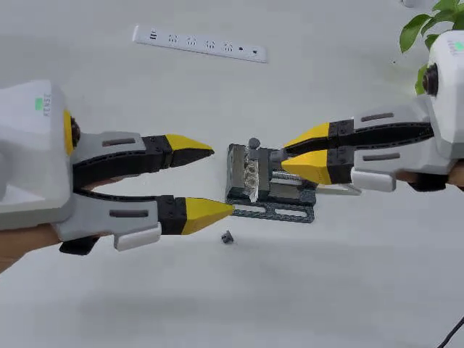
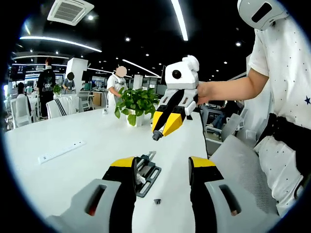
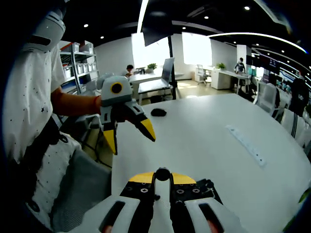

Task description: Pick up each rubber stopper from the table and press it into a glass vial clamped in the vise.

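Observation:
A small dark vise stands mid-table with clear glass vials clamped in its left end. It also appears below my left gripper's fingers. My right gripper is shut on a dark rubber stopper. From the left gripper view it hangs above the vise, with the stopper at its tips. In the head view the right gripper reaches in over the vise from the right. My left gripper stands open and empty left of the vise. A loose stopper lies in front of the vise.
A white power strip lies at the table's far side. A potted plant stands at the far right corner. A dark computer mouse rests near one table edge. Several people and chairs stand in the office beyond the table.

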### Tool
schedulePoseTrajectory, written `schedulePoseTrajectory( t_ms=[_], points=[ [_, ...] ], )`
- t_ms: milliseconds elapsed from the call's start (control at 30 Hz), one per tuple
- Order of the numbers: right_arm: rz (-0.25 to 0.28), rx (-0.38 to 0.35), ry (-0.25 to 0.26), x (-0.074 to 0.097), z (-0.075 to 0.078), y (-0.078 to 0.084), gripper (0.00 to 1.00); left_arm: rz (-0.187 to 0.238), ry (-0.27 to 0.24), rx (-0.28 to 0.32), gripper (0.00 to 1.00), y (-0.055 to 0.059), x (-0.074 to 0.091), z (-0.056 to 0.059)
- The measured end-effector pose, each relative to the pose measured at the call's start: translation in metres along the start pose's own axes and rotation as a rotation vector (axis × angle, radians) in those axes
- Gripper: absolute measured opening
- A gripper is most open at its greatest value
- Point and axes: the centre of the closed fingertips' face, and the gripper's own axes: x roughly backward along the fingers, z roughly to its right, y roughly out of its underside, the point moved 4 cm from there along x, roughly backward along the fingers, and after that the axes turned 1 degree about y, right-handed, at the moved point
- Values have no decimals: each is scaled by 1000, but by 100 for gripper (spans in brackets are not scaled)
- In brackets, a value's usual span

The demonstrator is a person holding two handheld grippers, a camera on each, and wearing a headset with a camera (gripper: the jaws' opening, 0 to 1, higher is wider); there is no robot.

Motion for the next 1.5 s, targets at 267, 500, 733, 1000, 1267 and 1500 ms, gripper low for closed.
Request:
schedulePoseTrajectory(
  t_ms=[267, 500, 733, 1000, 1267, 1500],
  points=[
    [-160, 29, 10, -18, 29, 11, 6, -35, -61, -24, 65, 13, 0, -8],
    [-324, 91, 10, -38, 51, 24, 6, -66, -93, -69, 75, 23, -2, -14],
    [-452, 145, -4, -61, 67, 39, 6, -81, -120, -81, 89, 31, -1, -21],
    [-534, 168, -28, -76, 72, 53, 6, -106, -139, -99, 99, 42, 0, -27],
    [-600, 171, -41, -87, 74, 66, 6, -106, -133, -85, 99, 47, 0, -25],
    [-644, 184, -45, -92, 73, 72, 5, -95, -126, -71, 98, 49, 2, -24]
  ],
)
